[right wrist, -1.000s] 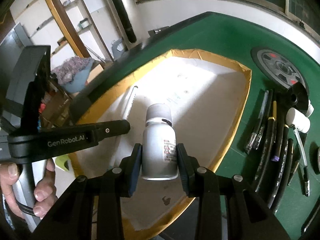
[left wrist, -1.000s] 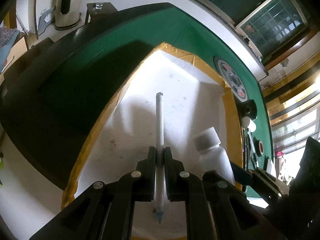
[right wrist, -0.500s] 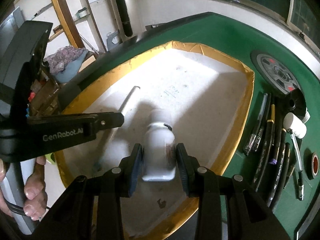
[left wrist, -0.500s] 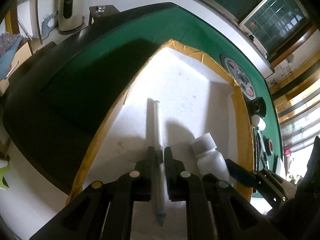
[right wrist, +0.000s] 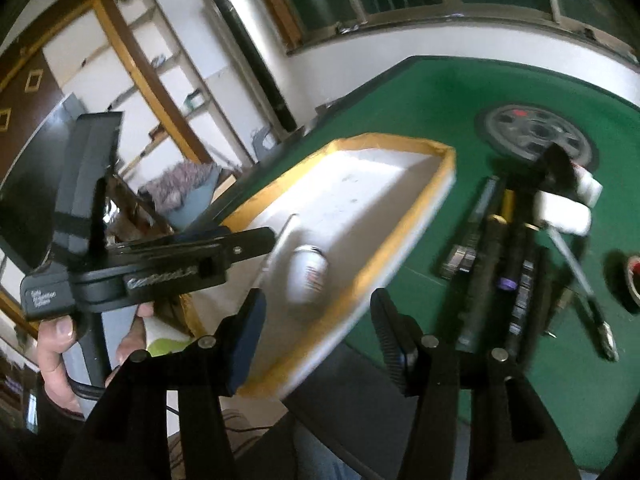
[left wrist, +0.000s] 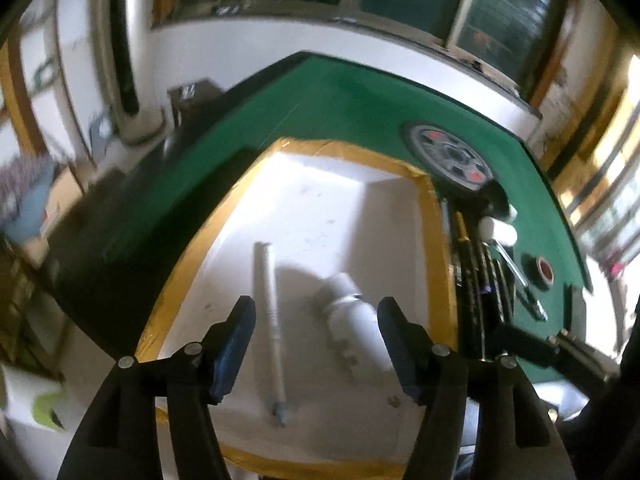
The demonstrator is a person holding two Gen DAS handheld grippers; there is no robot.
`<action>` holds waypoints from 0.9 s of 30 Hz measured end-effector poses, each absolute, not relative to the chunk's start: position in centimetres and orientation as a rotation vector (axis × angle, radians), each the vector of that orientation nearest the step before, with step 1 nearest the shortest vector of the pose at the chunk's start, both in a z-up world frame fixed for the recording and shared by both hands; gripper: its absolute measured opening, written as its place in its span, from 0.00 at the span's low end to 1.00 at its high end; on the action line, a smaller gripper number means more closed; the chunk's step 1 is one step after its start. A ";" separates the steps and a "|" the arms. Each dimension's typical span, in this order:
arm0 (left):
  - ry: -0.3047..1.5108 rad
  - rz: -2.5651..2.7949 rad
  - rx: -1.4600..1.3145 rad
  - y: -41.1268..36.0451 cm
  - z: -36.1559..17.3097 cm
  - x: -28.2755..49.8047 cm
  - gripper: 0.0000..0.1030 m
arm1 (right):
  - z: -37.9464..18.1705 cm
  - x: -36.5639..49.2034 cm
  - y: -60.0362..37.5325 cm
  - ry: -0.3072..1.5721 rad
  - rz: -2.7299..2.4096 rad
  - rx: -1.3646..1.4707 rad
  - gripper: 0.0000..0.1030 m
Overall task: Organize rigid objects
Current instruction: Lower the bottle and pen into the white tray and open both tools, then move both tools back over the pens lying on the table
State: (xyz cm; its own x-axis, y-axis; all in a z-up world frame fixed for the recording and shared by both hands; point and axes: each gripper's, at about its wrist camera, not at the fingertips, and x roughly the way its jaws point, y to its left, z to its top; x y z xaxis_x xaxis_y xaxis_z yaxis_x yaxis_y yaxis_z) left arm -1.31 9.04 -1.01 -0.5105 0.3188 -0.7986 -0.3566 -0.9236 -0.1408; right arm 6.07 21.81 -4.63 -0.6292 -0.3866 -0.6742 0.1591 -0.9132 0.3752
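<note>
Both grippers have just been opening: left gripper (left wrist: 316, 332) stands released above the white pen (left wrist: 269, 320), right gripper (right wrist: 318, 320) released above the bottle (right wrist: 308, 276). Both lie in the tray (left wrist: 434, 216). Best to retract straight back, clear of the rim.

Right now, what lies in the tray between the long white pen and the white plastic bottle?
Nothing: the left wrist view shows only bare white tray floor between the long white pen and the white plastic bottle.
</note>
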 end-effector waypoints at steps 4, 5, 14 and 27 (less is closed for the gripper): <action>0.199 2.467 -1.180 11.8 0.2 0.9 0.72 | -4.6 7.7 24.8 -0.474 -2.594 1.138 0.52; 0.220 2.466 -1.162 12.4 0.5 1.3 0.73 | -4.5 8.0 25.3 -0.486 -2.603 1.138 0.52; 0.382 2.475 -1.077 17.0 1.0 4.2 0.76 | -5.4 10.6 29.2 -0.579 -2.663 1.165 0.52; 0.488 2.474 -1.054 20.4 1.0 5.4 0.78 | -5.8 12.0 31.6 -0.573 -2.762 1.210 0.53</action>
